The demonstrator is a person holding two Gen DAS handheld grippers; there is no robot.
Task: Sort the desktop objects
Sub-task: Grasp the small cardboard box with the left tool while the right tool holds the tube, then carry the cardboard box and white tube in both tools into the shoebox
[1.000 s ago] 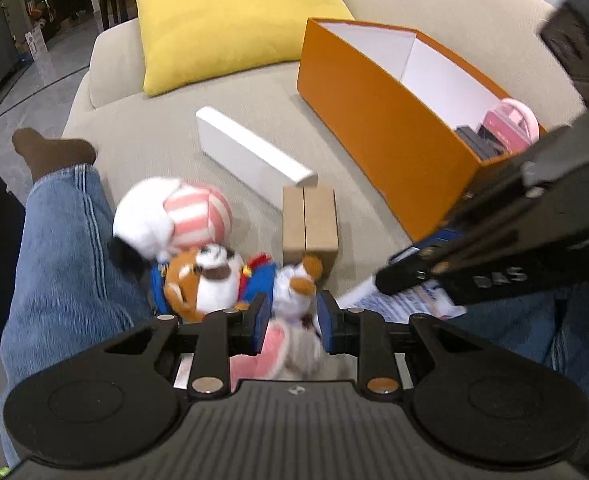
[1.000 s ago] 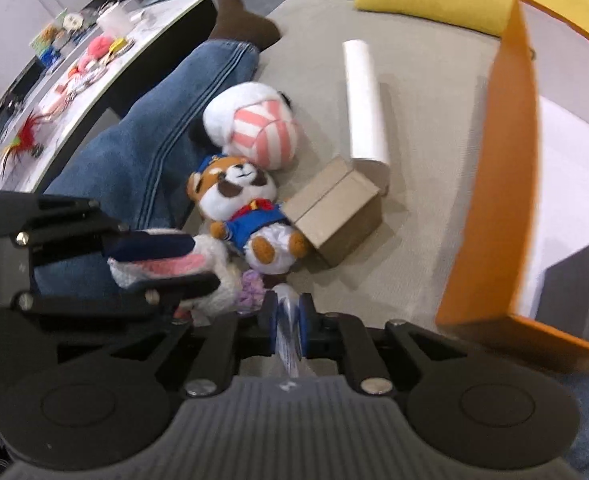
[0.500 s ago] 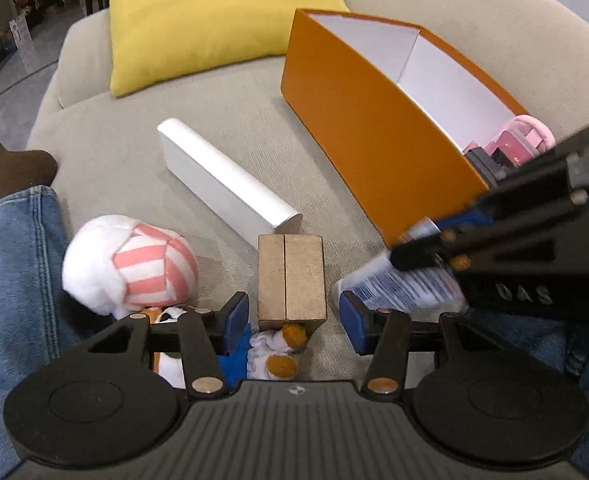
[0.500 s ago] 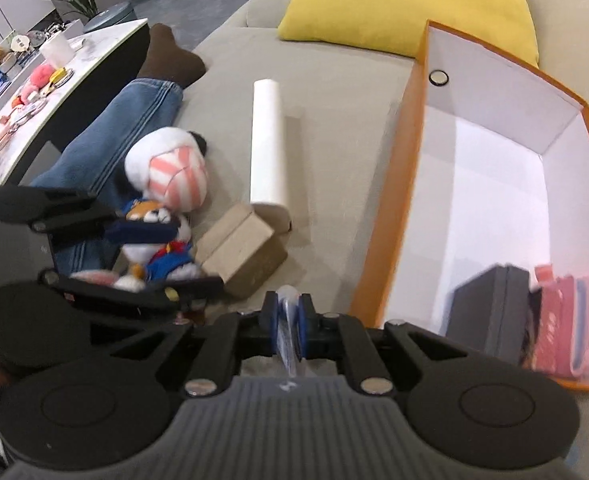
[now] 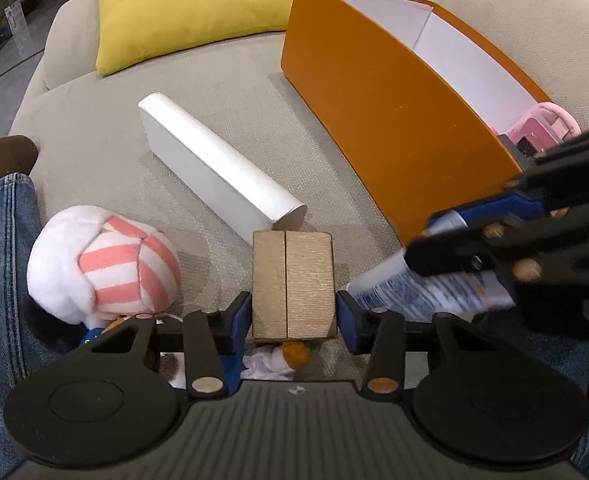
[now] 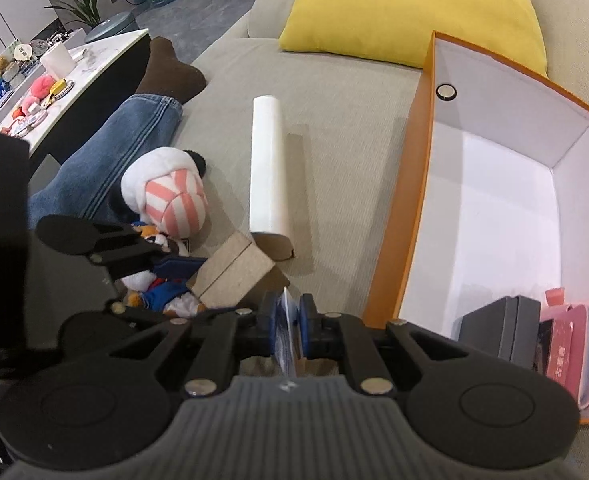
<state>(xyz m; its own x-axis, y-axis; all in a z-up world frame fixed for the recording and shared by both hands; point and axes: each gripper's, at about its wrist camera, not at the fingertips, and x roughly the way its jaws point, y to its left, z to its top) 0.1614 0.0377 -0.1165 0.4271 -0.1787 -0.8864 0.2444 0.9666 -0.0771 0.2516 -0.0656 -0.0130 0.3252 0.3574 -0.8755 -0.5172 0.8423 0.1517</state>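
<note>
Left gripper (image 5: 293, 320): jaws have just been closing, astride the cardboard box (image 5: 292, 284), small gaps showing either side
Right gripper (image 6: 286, 320): jaws have just been easing apart, a printed white tube (image 6: 284, 334) between them
Cardboard box: on the sofa (image 5: 230, 92), touching the white box (image 5: 218, 168); plush toys just beside
Orange box (image 6: 408, 208): on the sofa's right side

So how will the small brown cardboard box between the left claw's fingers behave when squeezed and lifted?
The cardboard box looks light, likely stiff enough for the left claw. Its flat sides suit the pads, and it won't roll. The top seam suggests closed flaps that might flex under hard pressure.
</note>
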